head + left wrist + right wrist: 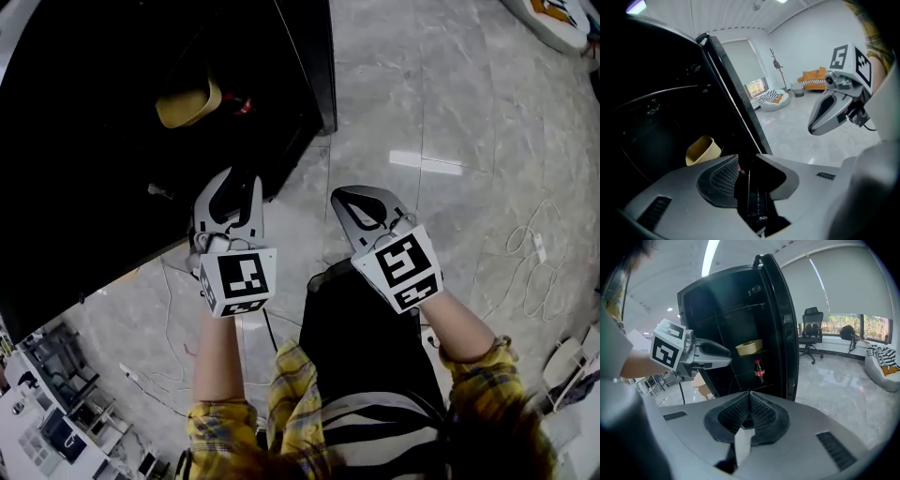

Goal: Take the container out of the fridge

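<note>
We see the fridge [103,141] standing open, black inside and out, with its door [780,319] swung wide. The container [749,347], a tan open bowl, sits on a shelf inside. On the shelf below it, a little to the right, stands 1 cola bottle [760,371] with a red cap. From the head view the container lies deep in the dark interior, and just beside it we can make out only a bit of red.

We hold both grippers in front of the fridge, well apart from the container, and neither touches it. The left gripper [240,187] is the closer of the 2, its tips at the lower edge of the opening. Its jaws stand apart with a clear gap, and nothing sits between them; past them the container shows on its shelf. The right gripper [345,199] hangs over the grey tiled floor [450,112], to the right of the fridge. Its jaws are pressed together, tip to tip, with nothing in them.

Our sleeves [483,366] are yellow plaid. Loose cables [530,262] lie on the floor at the right. Beyond the door an office chair [812,331] stands by a window.
</note>
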Motion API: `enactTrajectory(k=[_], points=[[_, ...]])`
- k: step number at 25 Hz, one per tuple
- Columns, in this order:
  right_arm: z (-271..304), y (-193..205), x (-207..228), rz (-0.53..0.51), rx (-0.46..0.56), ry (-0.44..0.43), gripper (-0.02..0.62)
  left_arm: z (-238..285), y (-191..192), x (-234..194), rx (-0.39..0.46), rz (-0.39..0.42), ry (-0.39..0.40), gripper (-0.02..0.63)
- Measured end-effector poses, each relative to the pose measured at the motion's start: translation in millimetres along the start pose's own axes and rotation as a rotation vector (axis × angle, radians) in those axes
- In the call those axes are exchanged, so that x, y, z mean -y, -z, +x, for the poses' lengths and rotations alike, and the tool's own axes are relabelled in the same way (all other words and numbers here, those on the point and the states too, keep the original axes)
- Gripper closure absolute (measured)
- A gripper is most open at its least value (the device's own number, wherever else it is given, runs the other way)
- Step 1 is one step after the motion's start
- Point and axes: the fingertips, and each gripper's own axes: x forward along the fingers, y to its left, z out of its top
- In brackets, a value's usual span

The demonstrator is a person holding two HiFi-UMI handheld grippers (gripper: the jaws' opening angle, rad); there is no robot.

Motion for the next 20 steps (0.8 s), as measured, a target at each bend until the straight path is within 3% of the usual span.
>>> enactTrajectory(k=[7, 11, 15, 20], points=[[27, 9, 1, -0.003, -0.008, -0.041, 0.566, 16, -2, -32, 0.013, 0.007, -0.084, 0.499], [40, 13, -1, 0.007, -0.014, -0.062, 0.566, 24, -9, -43, 0.043, -0.05, -0.079, 0.494], [49, 20, -2, 0.021, -0.023, -0.077, 0.566, 29, -24, -45, 0.06, -0.009, -0.106, 0.492], [60, 29, -1, 0.047, -0.038, -0.091, 0.566, 42, -36, -59, 0.059, -0.026, -0.161, 0.485]])
